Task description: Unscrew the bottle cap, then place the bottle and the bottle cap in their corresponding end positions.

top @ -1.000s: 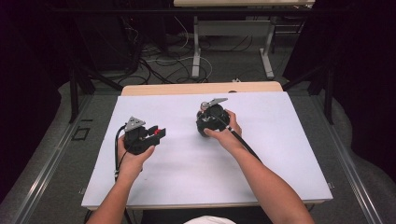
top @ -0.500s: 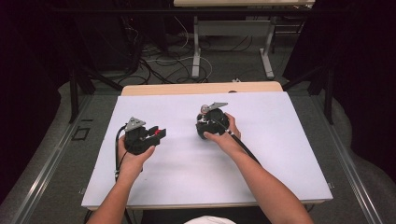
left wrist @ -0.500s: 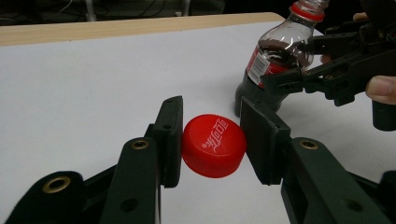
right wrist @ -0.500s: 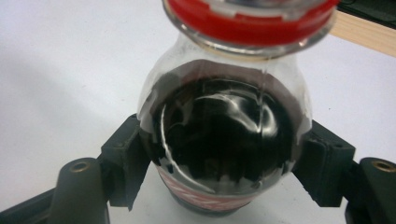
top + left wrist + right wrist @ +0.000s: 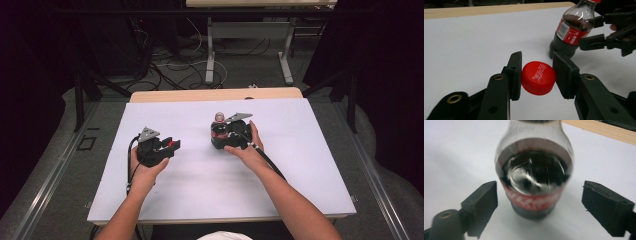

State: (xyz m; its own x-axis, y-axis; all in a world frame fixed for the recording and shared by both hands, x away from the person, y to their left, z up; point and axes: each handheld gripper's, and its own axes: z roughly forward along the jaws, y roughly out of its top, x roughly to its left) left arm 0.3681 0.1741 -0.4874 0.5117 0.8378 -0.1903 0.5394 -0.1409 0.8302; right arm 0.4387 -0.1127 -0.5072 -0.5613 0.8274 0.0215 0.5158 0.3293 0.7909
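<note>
Right gripper [image 5: 539, 212] just popped its jaws open, so the cola bottle [image 5: 218, 131] now stands free between them mid-table. At its 8 o'clock, the left gripper [image 5: 537, 77] hasn't budged, clamped on the red cap [image 5: 538, 78].

One cola bottle [image 5: 218, 131], one red cap [image 5: 538, 78], two grippers, one white table [image 5: 300, 150]

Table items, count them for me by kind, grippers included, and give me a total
Bottles: 1, the cola bottle standing between the open right gripper jaws.
Caps: 1, the red cap clamped in the left gripper.
Grippers: 2.
Total: 4.
</note>
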